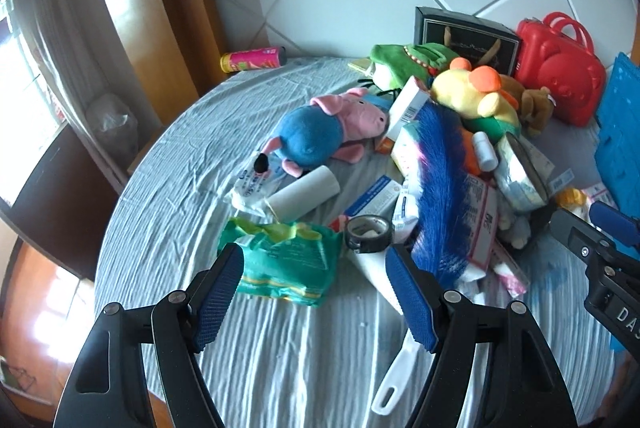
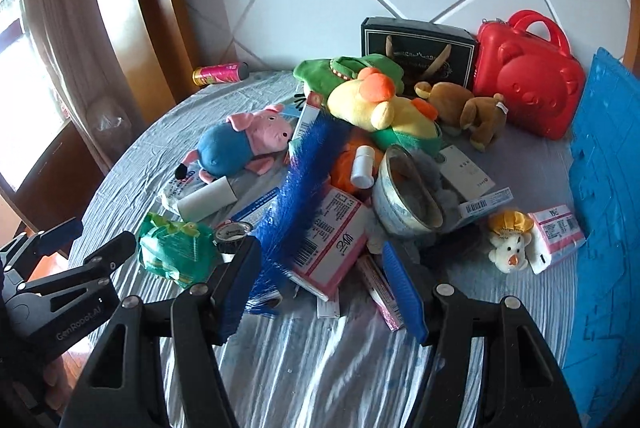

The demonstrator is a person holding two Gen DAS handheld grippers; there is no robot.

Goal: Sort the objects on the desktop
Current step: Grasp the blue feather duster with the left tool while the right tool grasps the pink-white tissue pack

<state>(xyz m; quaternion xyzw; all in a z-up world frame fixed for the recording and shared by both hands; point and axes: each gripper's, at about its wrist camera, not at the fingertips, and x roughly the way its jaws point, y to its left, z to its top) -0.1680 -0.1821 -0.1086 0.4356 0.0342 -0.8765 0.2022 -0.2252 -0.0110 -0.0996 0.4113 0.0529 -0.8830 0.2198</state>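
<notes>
A heap of objects lies on a round table with a pale blue cloth (image 1: 280, 348). My left gripper (image 1: 316, 296) is open and empty, its jaws on either side of a green tissue pack (image 1: 288, 264), just short of it. A black tape roll (image 1: 368, 232) and a blue-bristled brush (image 1: 436, 187) with a white handle (image 1: 394, 376) lie next to it. My right gripper (image 2: 324, 292) is open and empty, in front of a pink box (image 2: 332, 244) and the brush (image 2: 304, 187). The pig plush (image 2: 240, 143) lies further left.
A red bear case (image 2: 528, 75), a black box (image 2: 416, 43), a yellow duck plush (image 2: 384, 107), a brown plush (image 2: 472, 111) and a metal bowl (image 2: 408, 191) sit at the back. Blue foam mats (image 2: 604, 187) stand at the right. A pink can (image 1: 252, 59) lies at the far edge.
</notes>
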